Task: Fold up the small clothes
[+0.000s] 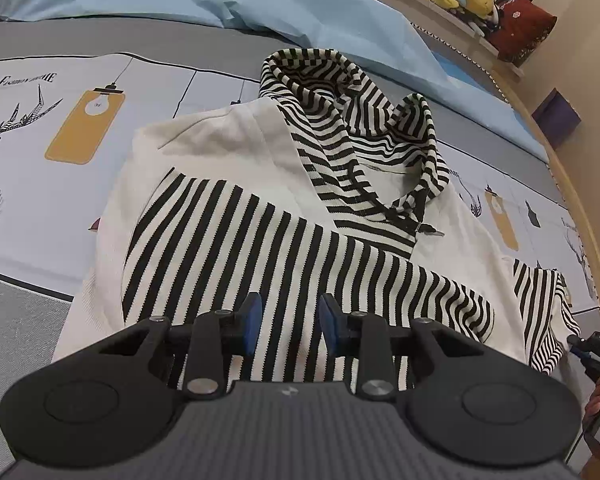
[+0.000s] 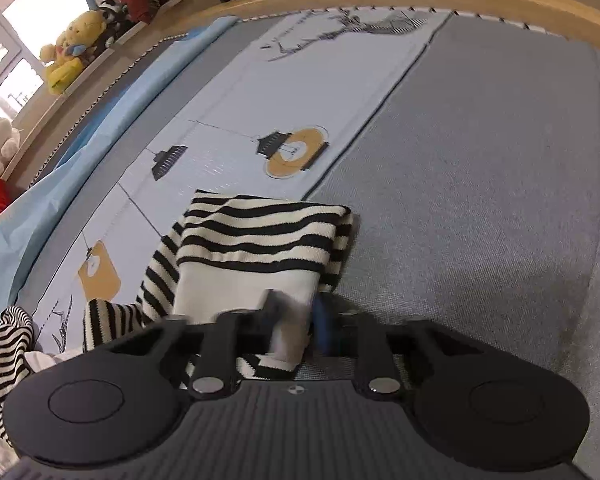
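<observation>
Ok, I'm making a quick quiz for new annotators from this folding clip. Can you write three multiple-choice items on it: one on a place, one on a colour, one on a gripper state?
1. Where does the folded-over striped sleeve lie?
A. across the hoodie's white front
B. on the window shelf
C. on the floor

2. What colours are the stripes on the hood?
A. red and blue
B. black and white
C. green and yellow

3. What is the right gripper doing?
A. hanging open over bare bedding
B. gripping a plush toy
C. shut on the other sleeve's cuff

Answers:
1. A: in the left wrist view the sleeve crosses the hoodie laid on the bed, under the open left gripper.
2. B: black and white bands cover the hood.
3. C: white cuff fabric sits pinched between its fingers.
</observation>
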`<action>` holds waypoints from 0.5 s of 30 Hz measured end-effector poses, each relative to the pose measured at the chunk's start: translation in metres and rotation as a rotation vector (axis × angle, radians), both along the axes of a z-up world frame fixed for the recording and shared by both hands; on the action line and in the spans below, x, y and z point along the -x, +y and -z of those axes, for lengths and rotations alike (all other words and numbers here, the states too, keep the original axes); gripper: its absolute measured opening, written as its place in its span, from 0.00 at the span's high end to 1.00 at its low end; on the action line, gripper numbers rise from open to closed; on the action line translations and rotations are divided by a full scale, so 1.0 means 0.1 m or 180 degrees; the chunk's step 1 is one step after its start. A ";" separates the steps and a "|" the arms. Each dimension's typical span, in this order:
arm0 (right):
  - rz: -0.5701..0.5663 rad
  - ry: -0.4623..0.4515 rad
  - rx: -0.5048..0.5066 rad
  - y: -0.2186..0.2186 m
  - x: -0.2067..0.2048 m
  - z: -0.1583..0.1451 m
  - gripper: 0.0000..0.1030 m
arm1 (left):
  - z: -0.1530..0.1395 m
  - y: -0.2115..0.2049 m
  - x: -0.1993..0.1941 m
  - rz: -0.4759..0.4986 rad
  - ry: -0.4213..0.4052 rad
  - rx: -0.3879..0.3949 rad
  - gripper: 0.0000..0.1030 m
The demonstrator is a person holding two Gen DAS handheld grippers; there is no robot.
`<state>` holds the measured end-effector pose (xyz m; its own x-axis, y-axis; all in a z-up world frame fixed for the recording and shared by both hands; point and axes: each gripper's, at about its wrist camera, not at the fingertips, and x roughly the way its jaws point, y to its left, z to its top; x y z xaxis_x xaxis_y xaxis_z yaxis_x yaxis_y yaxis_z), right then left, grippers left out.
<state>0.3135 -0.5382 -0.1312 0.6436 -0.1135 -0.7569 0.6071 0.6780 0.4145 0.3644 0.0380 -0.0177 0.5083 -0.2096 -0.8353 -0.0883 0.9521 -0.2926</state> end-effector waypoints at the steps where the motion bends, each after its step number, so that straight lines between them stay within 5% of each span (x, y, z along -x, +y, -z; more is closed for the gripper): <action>1: -0.0014 0.0000 0.0063 0.03 0.00 -0.03 0.92 | 0.00 0.00 0.00 -0.0003 -0.0001 0.0003 0.66; 6: -0.0009 -0.0231 0.0027 0.16 0.05 -0.29 0.94 | -0.03 0.00 0.01 0.0018 -0.0036 0.0043 0.66; 12: -0.0084 -0.0717 -0.0589 0.64 0.22 -0.74 0.94 | -0.08 0.04 0.04 -0.0016 -0.0107 0.0118 0.66; 15: 0.0002 -0.0918 -0.1171 0.91 0.33 -0.78 0.97 | -0.12 0.08 0.05 -0.0039 -0.0143 0.0129 0.66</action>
<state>0.2800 -0.4476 -0.0533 0.8336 0.1285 -0.5373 0.4322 0.4539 0.7792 0.3594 0.0460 -0.0057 0.5478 -0.2364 -0.8026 -0.0858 0.9383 -0.3349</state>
